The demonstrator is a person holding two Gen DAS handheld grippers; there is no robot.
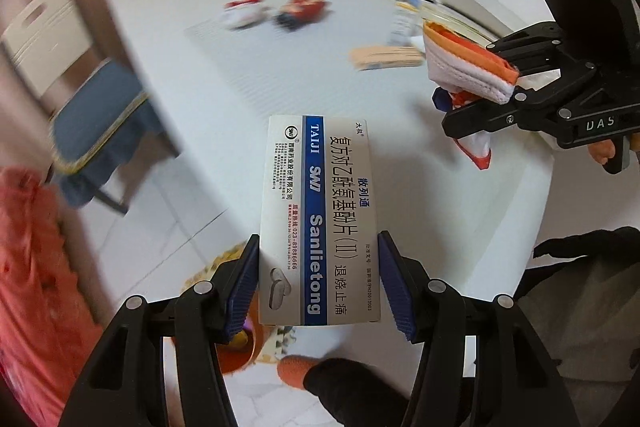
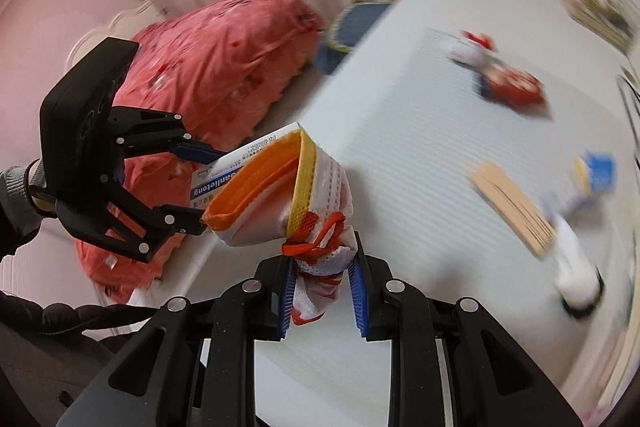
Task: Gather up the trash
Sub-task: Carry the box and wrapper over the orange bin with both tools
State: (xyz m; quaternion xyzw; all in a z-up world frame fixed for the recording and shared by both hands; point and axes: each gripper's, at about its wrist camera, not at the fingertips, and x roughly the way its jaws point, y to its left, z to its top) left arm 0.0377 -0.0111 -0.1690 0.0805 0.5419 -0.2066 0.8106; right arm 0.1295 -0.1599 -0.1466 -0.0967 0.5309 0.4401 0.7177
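Medicine box [image 1: 318, 223], a flat Sanlietong tablet carton, sits in the left wrist view upright between the blue pads of the left hand-held gripper [image 1: 318, 283], which is clamped on its long side edges near the lower end; most of the carton stands out beyond the fingertips, above the white worktop [image 1: 224, 79]. It looks light and thin-walled, probably empty, so a hard squeeze would likely cave it in; the long edges are the stiffest place to hold it. To the right in the same view, the right hand-held gripper [image 1: 476, 107] carries a white and orange mesh pouch [image 1: 468, 63] clear of the worktop. In the right wrist view, that pouch [image 2: 304, 195] hangs forward from the right hand-held gripper [image 2: 322, 283], whose pads pinch its bunched lower end and orange cord; it is soft, limp and light, and the gathered fabric is the sure hold. Just behind it, the left hand-held gripper [image 2: 202, 187] holds the carton [image 2: 236, 167], touching or nearly touching the pouch.
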